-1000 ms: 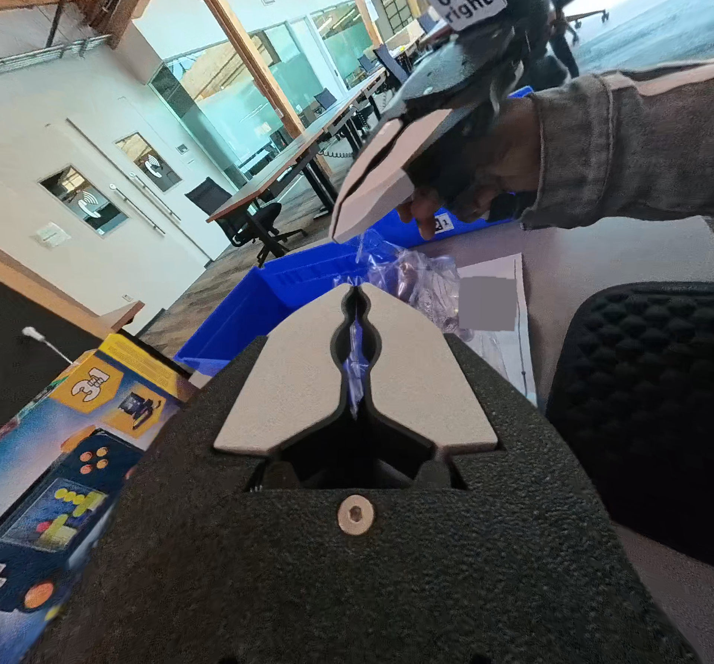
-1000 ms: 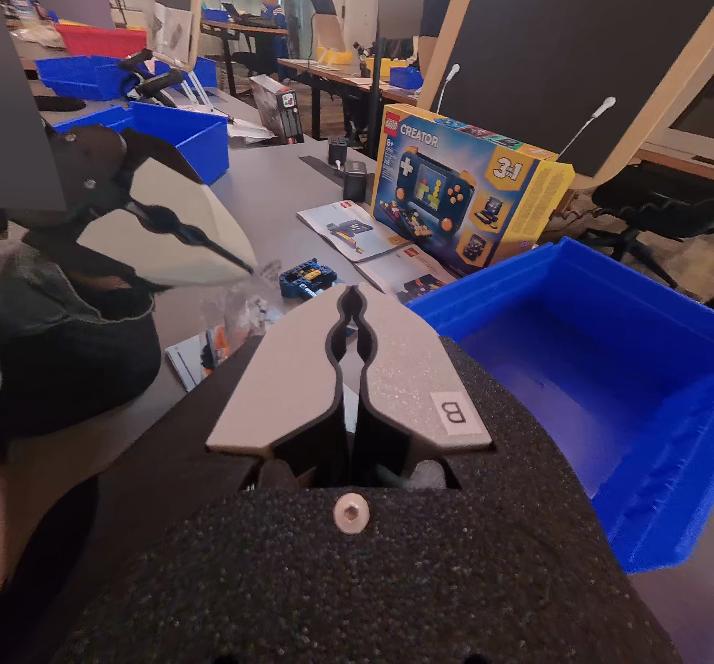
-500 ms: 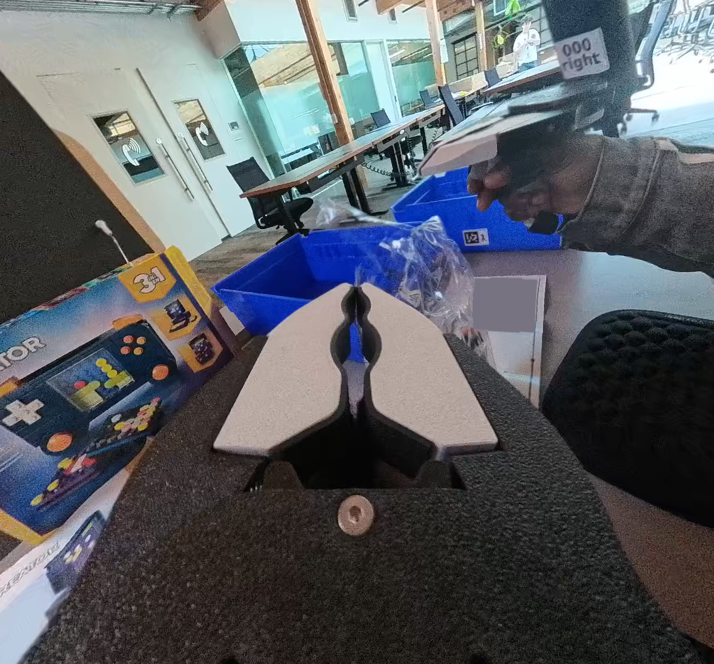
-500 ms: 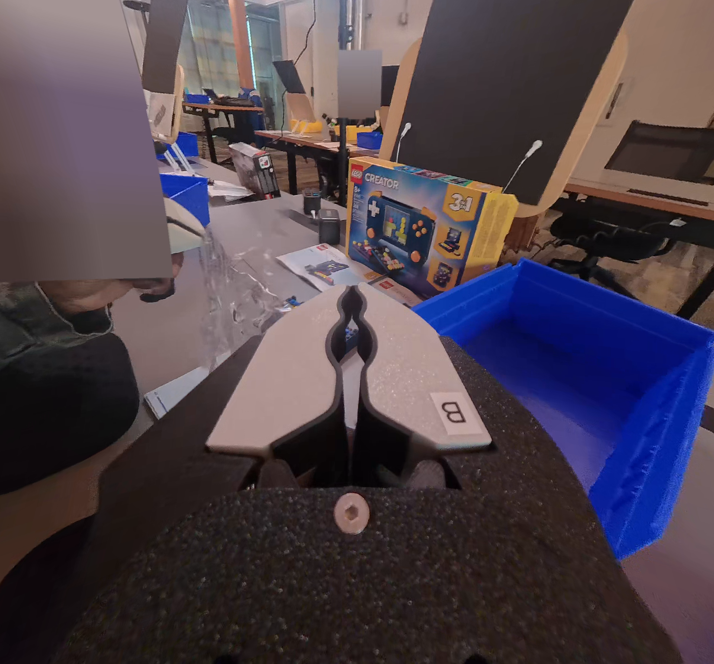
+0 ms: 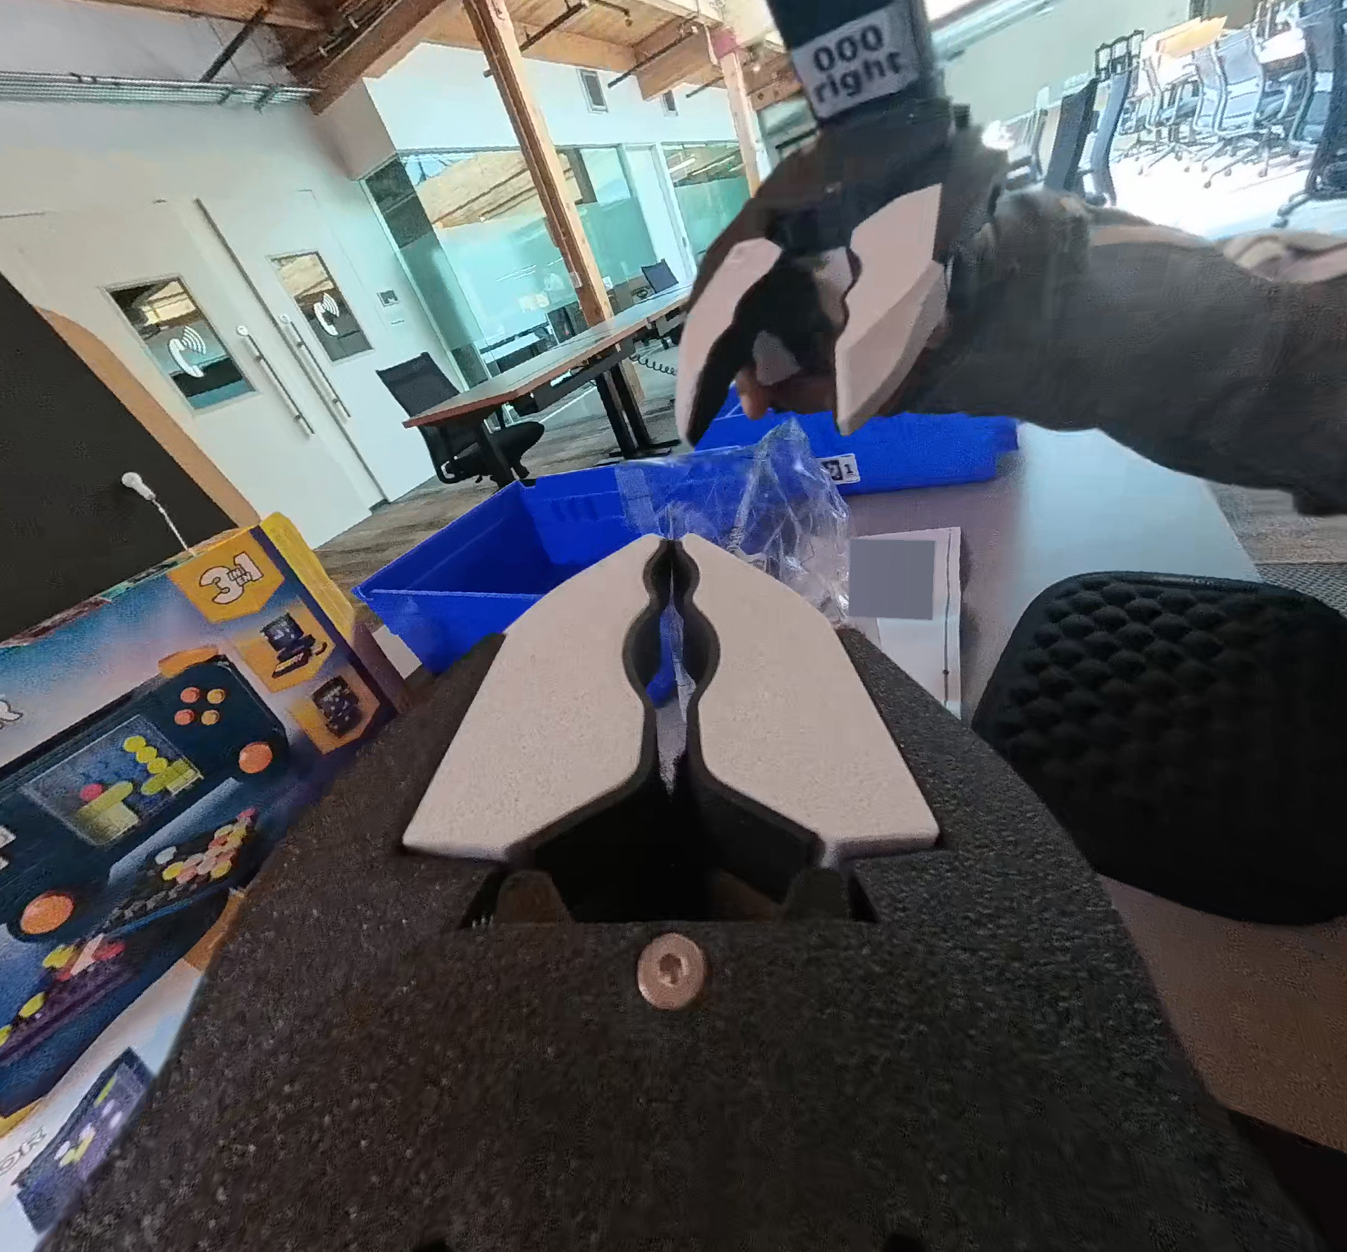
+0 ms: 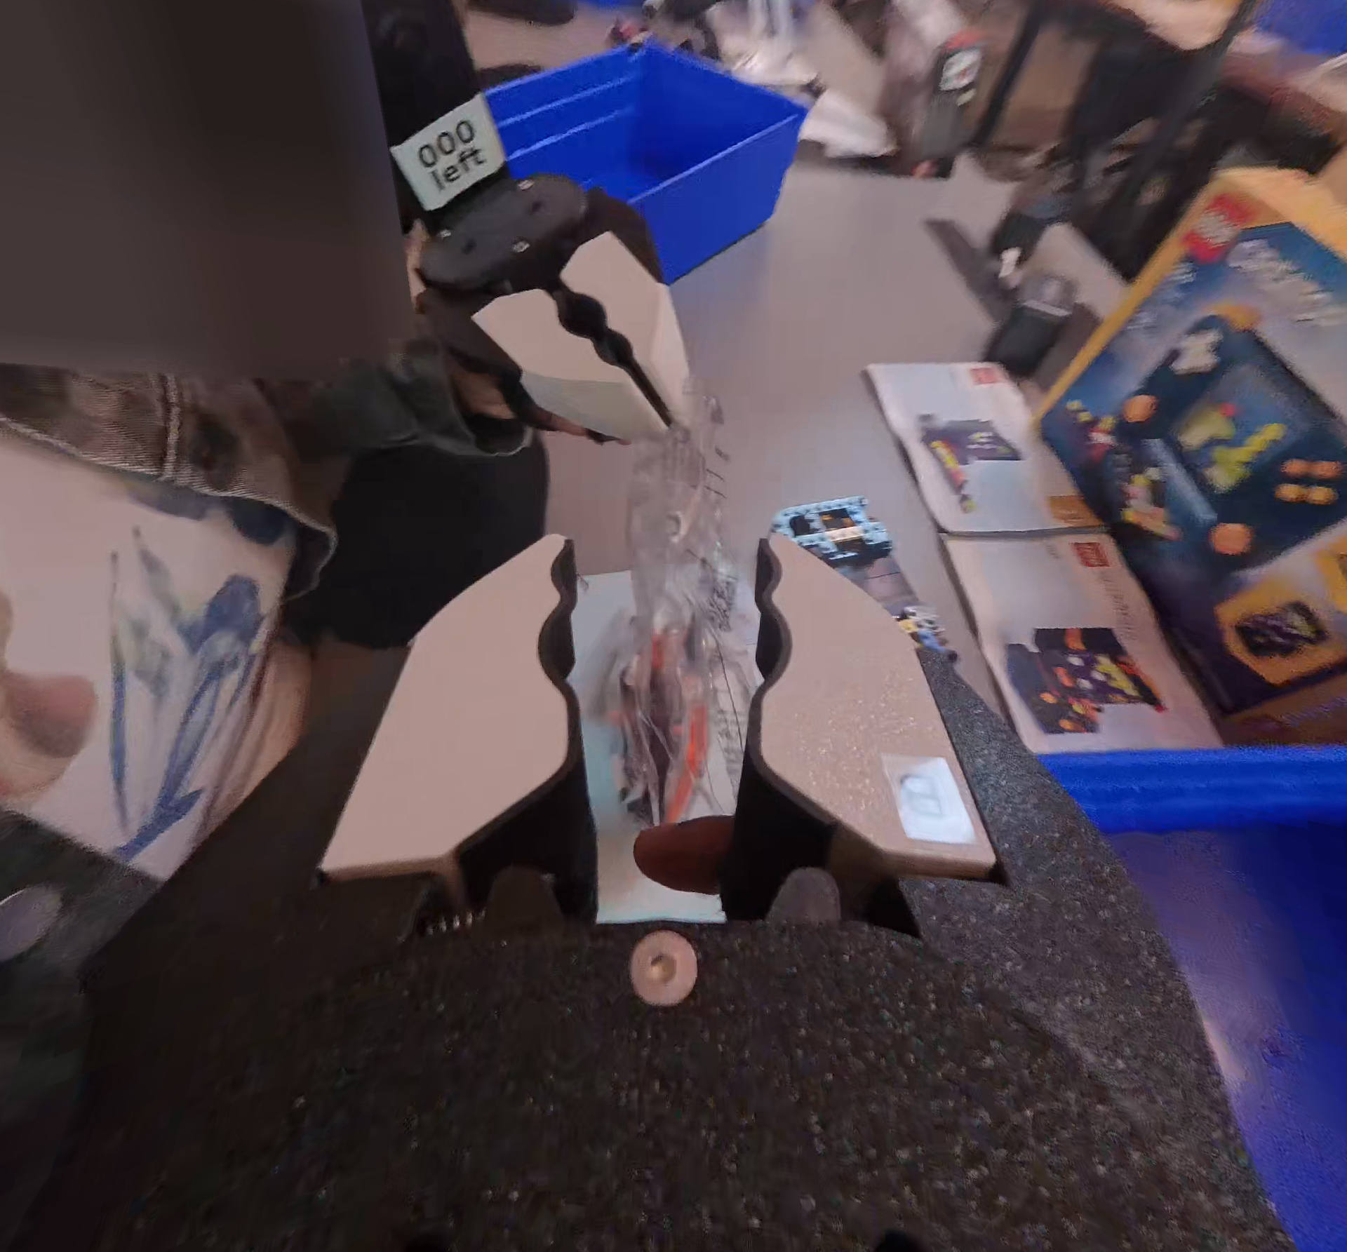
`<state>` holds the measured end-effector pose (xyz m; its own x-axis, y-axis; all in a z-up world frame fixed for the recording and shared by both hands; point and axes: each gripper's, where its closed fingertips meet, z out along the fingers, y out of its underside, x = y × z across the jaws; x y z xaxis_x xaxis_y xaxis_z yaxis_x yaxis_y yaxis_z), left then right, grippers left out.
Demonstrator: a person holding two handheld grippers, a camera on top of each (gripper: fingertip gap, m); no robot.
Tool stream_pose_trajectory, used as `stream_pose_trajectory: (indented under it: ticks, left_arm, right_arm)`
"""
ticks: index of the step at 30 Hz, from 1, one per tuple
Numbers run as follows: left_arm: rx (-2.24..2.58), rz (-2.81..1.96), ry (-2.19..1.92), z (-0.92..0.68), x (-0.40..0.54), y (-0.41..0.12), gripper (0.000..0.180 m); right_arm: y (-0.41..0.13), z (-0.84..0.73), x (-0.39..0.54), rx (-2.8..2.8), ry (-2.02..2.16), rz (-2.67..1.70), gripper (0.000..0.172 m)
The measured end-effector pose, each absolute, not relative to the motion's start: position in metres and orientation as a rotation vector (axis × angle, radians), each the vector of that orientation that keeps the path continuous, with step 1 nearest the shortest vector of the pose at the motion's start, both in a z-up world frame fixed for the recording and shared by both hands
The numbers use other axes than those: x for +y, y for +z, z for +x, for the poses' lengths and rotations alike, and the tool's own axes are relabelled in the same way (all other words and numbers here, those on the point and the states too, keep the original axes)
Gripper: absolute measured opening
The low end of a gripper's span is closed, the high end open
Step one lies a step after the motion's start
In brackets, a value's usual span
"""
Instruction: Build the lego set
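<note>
the clear plastic bag [image 6: 674, 532] of small parts hangs by its top corner from your left gripper [image 5: 672, 545], whose two pads are pressed together on the film. in the right wrist view the bag drops from those closed fingertips [image 6: 641, 408] down toward a white sheet [image 6: 605, 634] on the grey table [image 6: 838, 284].

your right gripper [image 6: 662, 561] stands with its jaws apart, one pad on each side of the hanging bag. neither pad touches the film; a gap shows on both sides. in the left wrist view the same gripper [image 5: 765, 430] sits just above and beyond the bag's upper edge [image 5: 729, 481], fingers spread.

judged from this layout, the step in hand appears to be a second grip on the bag. to do it well:
- keep the left pads firm so the film does not slip.
- centre the film between the right pads before you close.
- take bare film, not the lump of parts low in the bag [image 6: 656, 707]; loose pieces inside can shift the hold.
- the right view is blurred, so steady the tool first.

outward from the tool: a blue bin [image 5: 466, 561] lies just ahead of the left fingers, a printed toy box [image 5: 146, 743] to their left. booklets [image 6: 969, 444] and a small brick assembly [image 6: 831, 532] lie to the right of the right pads.
</note>
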<state>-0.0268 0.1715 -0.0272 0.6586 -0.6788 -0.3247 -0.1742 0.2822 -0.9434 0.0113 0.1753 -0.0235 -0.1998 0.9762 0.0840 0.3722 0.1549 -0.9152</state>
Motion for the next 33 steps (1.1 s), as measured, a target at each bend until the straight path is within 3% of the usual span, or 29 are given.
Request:
stream_pose_trajectory:
  ticks: [4,6,8,9,12,13,15,16,20,28,31,33]
  left_arm:
    - [0.875,-1.223,-0.401,-0.020,0.165,-0.026,0.000]
    - [0.884,-1.223,-0.376,-0.020,0.165,-0.026,0.000]
    - [0.889,-1.225,-0.368,-0.021,0.165,-0.027,0.005]
    - [0.877,-1.237,-0.367,-0.022,0.167,-0.027,0.018]
    - [0.870,-1.356,-0.419,-0.021,0.178,-0.029,0.086]
    - [0.918,-1.405,-0.473,-0.013,0.179,-0.032,0.089]
    - [1.005,-1.441,-0.565,0.006,0.180,-0.034,0.083]
    - [1.034,-1.443,-0.577,0.014,0.183,-0.035,0.072]
    - [1.132,-1.490,-0.537,0.030,0.193,-0.056,0.000]
    - [1.028,-1.484,-0.587,0.017,0.188,-0.059,0.000]
    - [1.009,-1.489,-0.577,0.010,0.186,-0.060,0.000]
    - [0.998,-1.491,-0.588,0.005,0.183,-0.060,0.000]
  right_arm:
    - [-0.028,-0.003,0.167,-1.873,1.122,-1.407,0.033]
    - [-0.036,-0.004,0.171,-1.919,1.106,-1.466,0.002]
    - [-0.036,-0.005,0.172,-1.919,1.112,-1.437,0.000]
    - [-0.033,-0.005,0.171,-1.906,1.136,-1.403,0.000]
    - [-0.025,-0.006,0.176,-1.850,1.111,-1.349,0.000]
    - [-0.024,-0.006,0.175,-1.861,1.097,-1.330,0.000]
    - [-0.022,-0.009,0.169,-1.878,1.103,-1.289,0.000]
    - [-0.020,-0.012,0.166,-1.883,1.108,-1.270,0.000]
    - [-0.017,-0.016,0.175,-1.806,1.065,-1.283,0.000]
    - [0.022,0.025,0.236,-1.234,1.247,-1.321,0.000]
    - [0.024,0.065,0.283,-1.020,1.073,-1.371,0.000]
    - [0.046,0.143,0.350,-0.652,0.672,-1.385,0.000]
